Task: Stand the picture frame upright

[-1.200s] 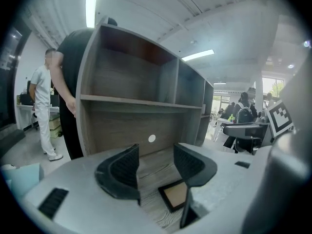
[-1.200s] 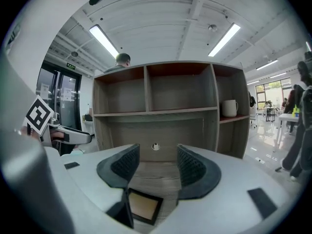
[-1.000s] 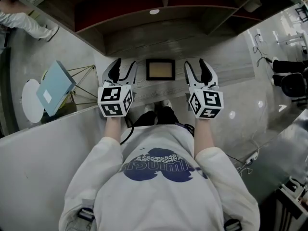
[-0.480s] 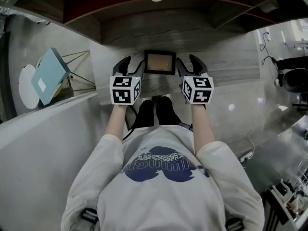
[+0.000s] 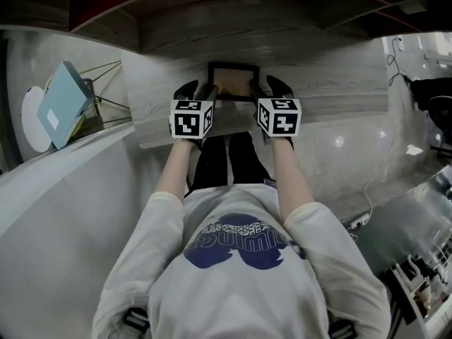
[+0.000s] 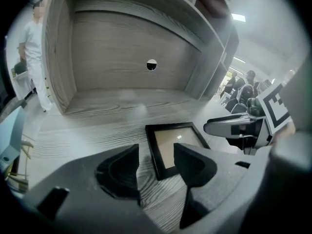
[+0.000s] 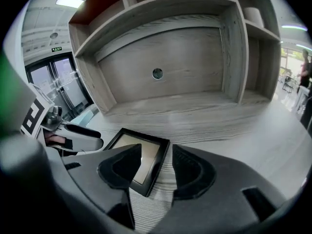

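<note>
Dropping onto the picture frame (image 5: 231,80): a second ago both grippers hovered short of it; now the left gripper (image 5: 198,89) straddles its left edge and the right gripper (image 5: 267,85) its right. Both are unclenched with nothing gripped, and the right's jaws have just been closing slightly. The frame lies flat on the wooden shelf (image 5: 332,94). I'd say clamping comes next.

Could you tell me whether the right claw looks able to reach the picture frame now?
Probably yes: the right claw, open though just closing slightly, has the right edge of the picture frame lined up between its jaws, ungripped, nothing in the way.
</note>
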`<state>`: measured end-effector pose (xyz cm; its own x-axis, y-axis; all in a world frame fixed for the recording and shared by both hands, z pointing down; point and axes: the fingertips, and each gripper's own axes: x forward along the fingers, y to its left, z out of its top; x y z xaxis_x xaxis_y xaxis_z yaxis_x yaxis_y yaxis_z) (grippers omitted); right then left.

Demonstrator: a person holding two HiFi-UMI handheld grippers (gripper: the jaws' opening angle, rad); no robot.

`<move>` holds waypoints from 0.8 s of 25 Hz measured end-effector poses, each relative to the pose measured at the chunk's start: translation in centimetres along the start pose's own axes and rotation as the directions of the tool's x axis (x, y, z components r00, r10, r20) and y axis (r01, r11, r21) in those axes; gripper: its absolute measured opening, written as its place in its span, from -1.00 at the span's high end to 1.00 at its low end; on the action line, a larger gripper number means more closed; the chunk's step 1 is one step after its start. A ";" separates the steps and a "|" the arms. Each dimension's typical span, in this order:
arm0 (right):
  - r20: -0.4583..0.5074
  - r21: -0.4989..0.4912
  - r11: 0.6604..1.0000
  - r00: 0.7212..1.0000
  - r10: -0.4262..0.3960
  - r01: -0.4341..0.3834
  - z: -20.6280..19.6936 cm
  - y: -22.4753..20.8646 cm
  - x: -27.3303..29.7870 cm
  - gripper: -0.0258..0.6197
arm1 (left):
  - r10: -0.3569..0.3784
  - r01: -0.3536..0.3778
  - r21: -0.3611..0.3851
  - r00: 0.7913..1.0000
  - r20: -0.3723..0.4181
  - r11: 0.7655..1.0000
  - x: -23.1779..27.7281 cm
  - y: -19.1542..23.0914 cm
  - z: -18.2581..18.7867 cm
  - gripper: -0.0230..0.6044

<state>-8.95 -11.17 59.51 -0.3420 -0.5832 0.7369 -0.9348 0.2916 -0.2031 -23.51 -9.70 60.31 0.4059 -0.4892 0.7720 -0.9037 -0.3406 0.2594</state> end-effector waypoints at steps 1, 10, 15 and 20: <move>-0.012 0.005 1.000 1.000 -0.001 0.001 -0.4 0.0 0.3 0.32 | 0.000 0.000 -0.003 1.000 -0.006 1.000 0.3 -0.1 -0.2 0.27; -0.070 0.036 0.999 0.998 0.001 0.002 -2.6 -0.1 1.9 0.37 | 0.008 -0.009 -0.014 0.998 -0.060 1.000 2.5 0.0 -1.7 0.27; -0.088 0.067 0.998 0.996 0.002 0.004 -3.4 0.0 2.5 0.42 | 0.011 -0.013 -0.018 0.997 -0.073 1.000 3.0 0.1 -2.0 0.29; -0.090 0.078 0.997 0.996 -0.003 0.010 -3.6 -0.1 2.8 0.44 | 0.001 -0.004 -0.031 0.997 -0.075 1.000 3.1 0.3 -1.9 0.34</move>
<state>-9.50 -10.06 63.89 -0.3291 -0.5136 0.7924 -0.9428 0.2253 -0.2456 -22.75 -9.78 63.91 0.3933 -0.4285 0.8134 -0.9091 -0.3136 0.2744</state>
